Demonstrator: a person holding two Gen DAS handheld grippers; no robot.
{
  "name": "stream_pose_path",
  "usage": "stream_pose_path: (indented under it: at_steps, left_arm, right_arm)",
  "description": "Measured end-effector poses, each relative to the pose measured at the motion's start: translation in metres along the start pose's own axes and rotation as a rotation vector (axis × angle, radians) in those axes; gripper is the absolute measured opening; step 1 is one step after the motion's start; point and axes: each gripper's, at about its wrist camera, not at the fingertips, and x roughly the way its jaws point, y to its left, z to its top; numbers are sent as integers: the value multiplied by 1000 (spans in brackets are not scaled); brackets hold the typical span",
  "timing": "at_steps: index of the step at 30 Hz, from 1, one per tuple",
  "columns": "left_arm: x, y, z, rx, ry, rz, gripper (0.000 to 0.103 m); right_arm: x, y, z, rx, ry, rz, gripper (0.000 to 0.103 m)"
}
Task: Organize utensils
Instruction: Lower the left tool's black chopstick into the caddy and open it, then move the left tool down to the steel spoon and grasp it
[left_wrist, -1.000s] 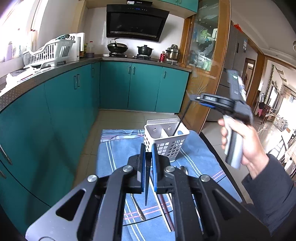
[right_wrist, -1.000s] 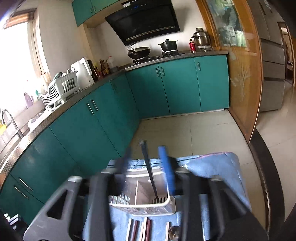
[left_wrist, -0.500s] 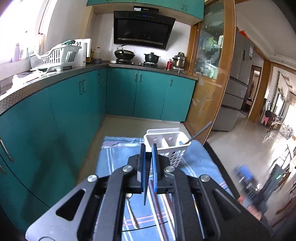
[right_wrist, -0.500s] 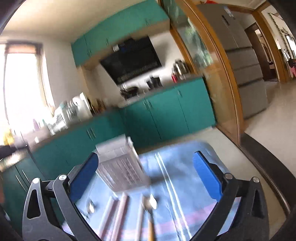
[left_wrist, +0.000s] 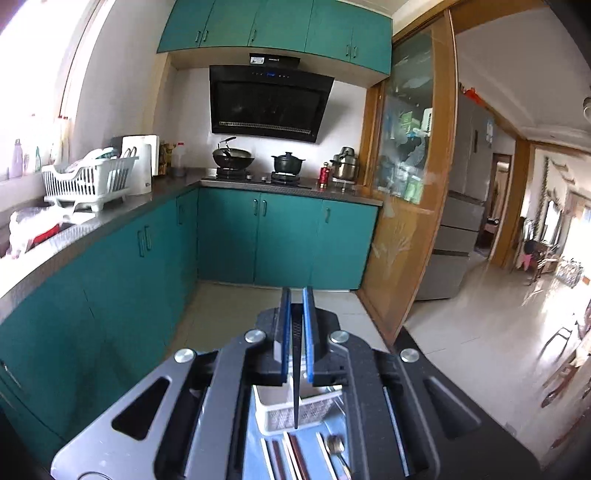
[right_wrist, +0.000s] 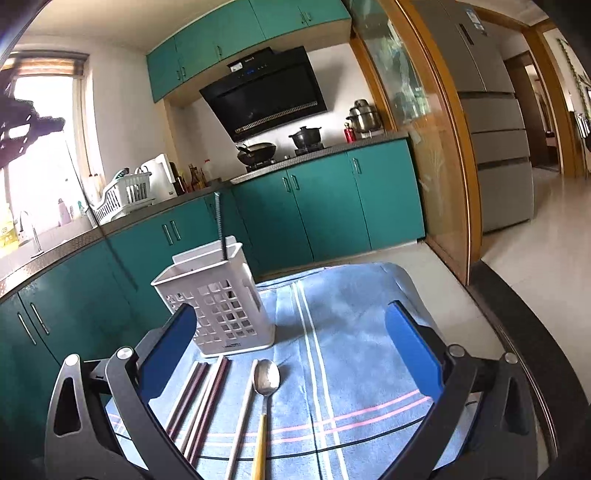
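Observation:
My left gripper is shut on a thin black chopstick that hangs point down above the white utensil caddy. In the right wrist view the caddy stands on a blue striped cloth with one black chopstick upright in it. My right gripper is open and empty, low over the cloth. Between its fingers lie several chopsticks and a spoon with a yellow handle. The left gripper shows high at the left edge, its chopstick hanging below it.
Teal cabinets run along the left and back with a stove, pots and a dish rack on the counter. A wooden glass door stands on the right. The dark table edge curves around the cloth.
My left gripper rose with the chopstick and now looks over the caddy from above. My right gripper let go of its chopstick in the caddy, opened wide and dropped low behind the utensils.

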Motion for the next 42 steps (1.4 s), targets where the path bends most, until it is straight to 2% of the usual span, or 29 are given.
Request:
stream_pose_path:
  at_steps: [3, 8, 14, 17, 18, 19, 20, 21, 22, 26, 28, 32, 36, 39, 42]
  left_arm:
    - [32, 1, 8, -12, 11, 20, 6]
    - [88, 7, -1, -45, 68, 32, 6]
    - [136, 27, -41, -102, 138, 62, 6]
    - [143, 42, -67, -142, 156, 51, 7]
    - [142, 46, -74, -151, 156, 48, 12]
    - [140, 51, -82, -154, 151, 41, 34]
    - [137, 54, -88, -150, 148, 47, 72]
    - [128, 57, -95, -140, 133, 64, 85]
    - [119, 59, -101, -128, 110, 80, 92]
    - [73, 63, -136, -93, 119, 133, 96]
    - [44, 60, -163, -95, 112, 115, 97]
    - [1, 45, -230, -71, 117, 134, 99]
    - [-12, 14, -279, -1, 178, 118, 99]
    - [-14, -8, -305, 91, 199, 138, 99]
    - [-12, -17, -324, 118, 267, 116, 99]
  right_arm:
    - [4, -6, 1, 19, 17, 3, 100]
    - [8, -11, 1, 25, 31, 1, 100]
    - [17, -12, 0, 27, 64, 7, 100]
    - [21, -7, -1, 16, 80, 14, 100]
    - [21, -5, -2, 12, 82, 17, 100]
    - [21, -4, -1, 10, 83, 21, 100]
    - [21, -2, -2, 3, 85, 25, 100]
    - [21, 0, -1, -2, 86, 26, 100]
    - [21, 2, -1, -8, 87, 27, 100]
    - [18, 12, -3, -48, 96, 37, 100]
    - [15, 21, -5, -76, 103, 47, 100]
    - [10, 33, -12, -113, 126, 54, 100]
    - [-3, 47, -23, -129, 145, 45, 100]
    - [-18, 56, -42, -143, 171, 47, 100]
    - [-34, 64, -64, -157, 199, 42, 100]
